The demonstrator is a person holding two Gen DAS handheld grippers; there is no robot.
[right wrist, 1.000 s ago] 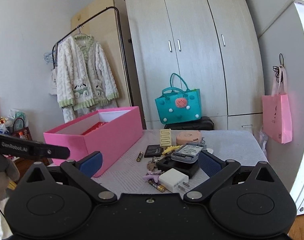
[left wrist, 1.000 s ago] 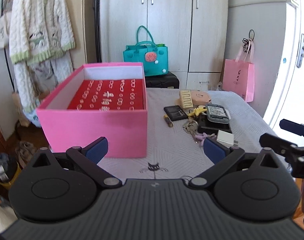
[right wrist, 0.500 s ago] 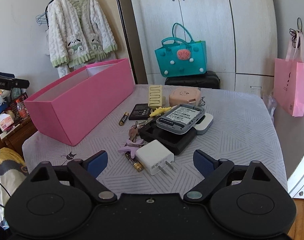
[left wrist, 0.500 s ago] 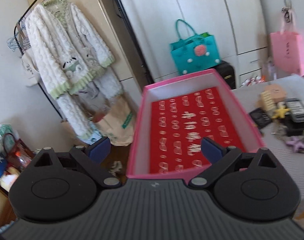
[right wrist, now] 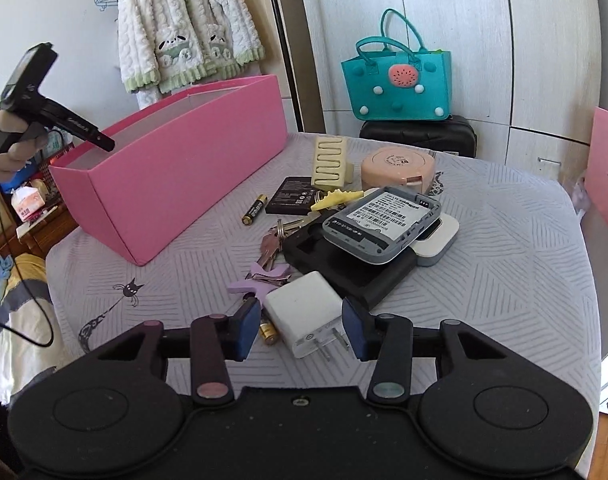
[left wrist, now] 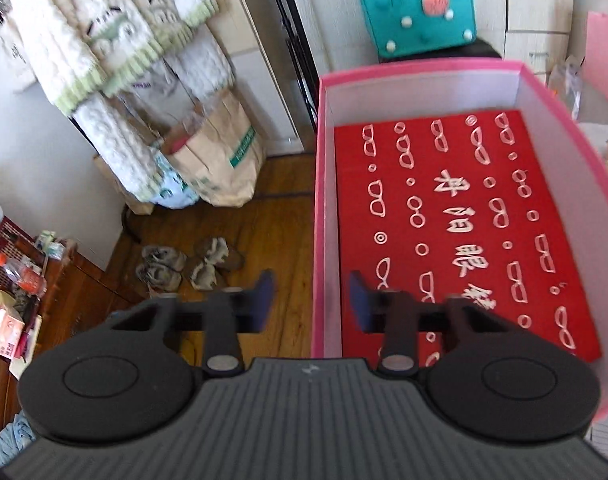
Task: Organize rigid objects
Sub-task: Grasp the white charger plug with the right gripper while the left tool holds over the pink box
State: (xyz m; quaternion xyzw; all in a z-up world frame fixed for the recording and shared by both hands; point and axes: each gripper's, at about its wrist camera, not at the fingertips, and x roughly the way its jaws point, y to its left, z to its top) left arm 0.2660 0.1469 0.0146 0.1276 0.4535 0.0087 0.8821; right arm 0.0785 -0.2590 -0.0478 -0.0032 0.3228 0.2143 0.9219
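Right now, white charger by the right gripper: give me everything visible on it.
The white charger is a squarish plastic block with rounded edges and two metal prongs pointing toward the camera. It lies flat on the grey patterned tablecloth, nearest item of the clutter. Its far corner meets the black foam tray, the lilac star-shaped piece sits at its left corner, and a battery lies against its left side. The right gripper straddles it, jaws closing, blue pads not yet pressing.
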